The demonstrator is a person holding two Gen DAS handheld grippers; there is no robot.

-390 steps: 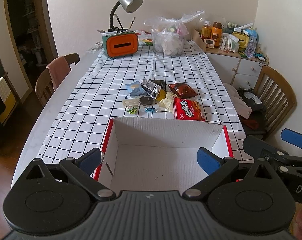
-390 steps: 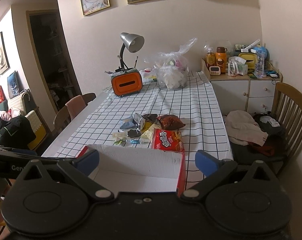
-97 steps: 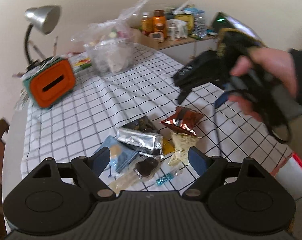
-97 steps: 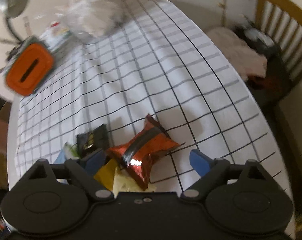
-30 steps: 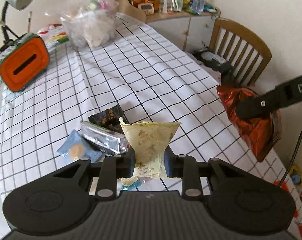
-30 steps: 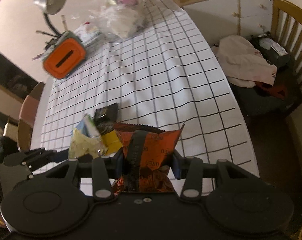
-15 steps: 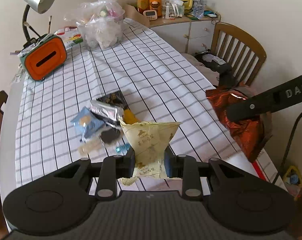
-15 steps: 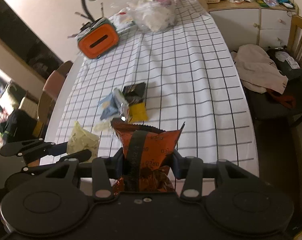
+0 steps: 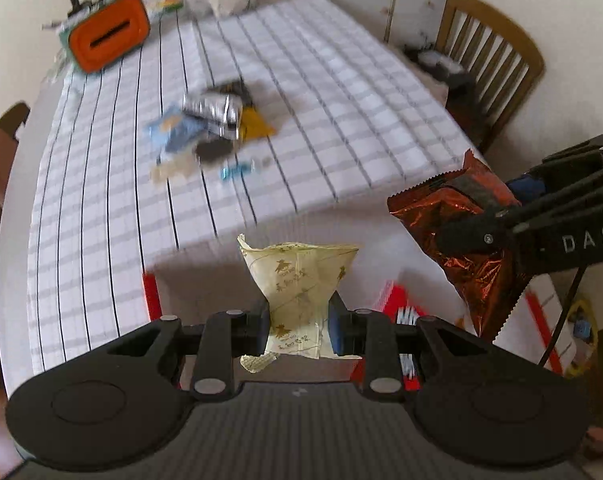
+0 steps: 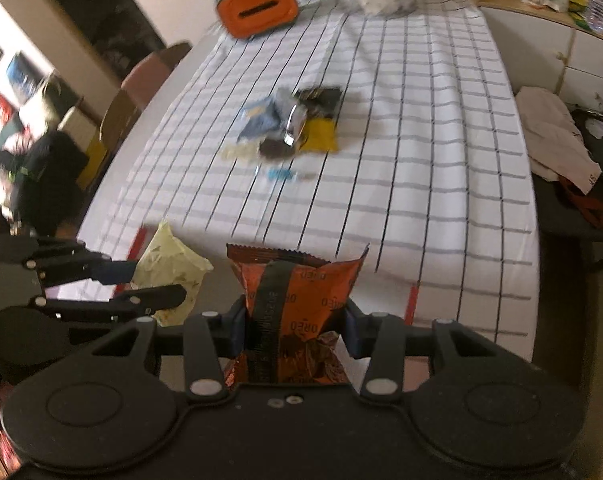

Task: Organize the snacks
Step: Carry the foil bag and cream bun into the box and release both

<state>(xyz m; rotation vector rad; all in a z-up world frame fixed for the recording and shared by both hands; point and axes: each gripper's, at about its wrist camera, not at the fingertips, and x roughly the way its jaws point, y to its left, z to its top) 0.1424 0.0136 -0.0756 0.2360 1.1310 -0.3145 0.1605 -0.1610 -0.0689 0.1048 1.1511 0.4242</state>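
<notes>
Pale yellow and crinkled, one snack packet [image 9: 299, 284] sits pinched at its waist between the two fingers of the left gripper [image 9: 299, 326], its flared top standing above them and its lower edge hanging below. The right gripper [image 10: 295, 330] is likewise clenched on one copper-orange foil packet [image 10: 297, 300], which stands upright between its fingers with a dark band down its face. Both packets are held in the air over the near end of the surface [image 9: 341, 92], where a white box with red edges [image 9: 151, 300] lies, blurred, below them. In the left wrist view the foil packet shows to the right of the yellow one, apart from it. Farther back on the black-gridded white cloth lies one loose cluster of remaining snacks [image 10: 289, 128]: a blue packet, a silver one, a yellow one, a black one, a dark round piece, a pale wrapper and a small blue sweet, too blurred for a sure count. One orange box [image 10: 257, 10] stands at the far end, with one wooden chair [image 9: 489, 56] to the right.
</notes>
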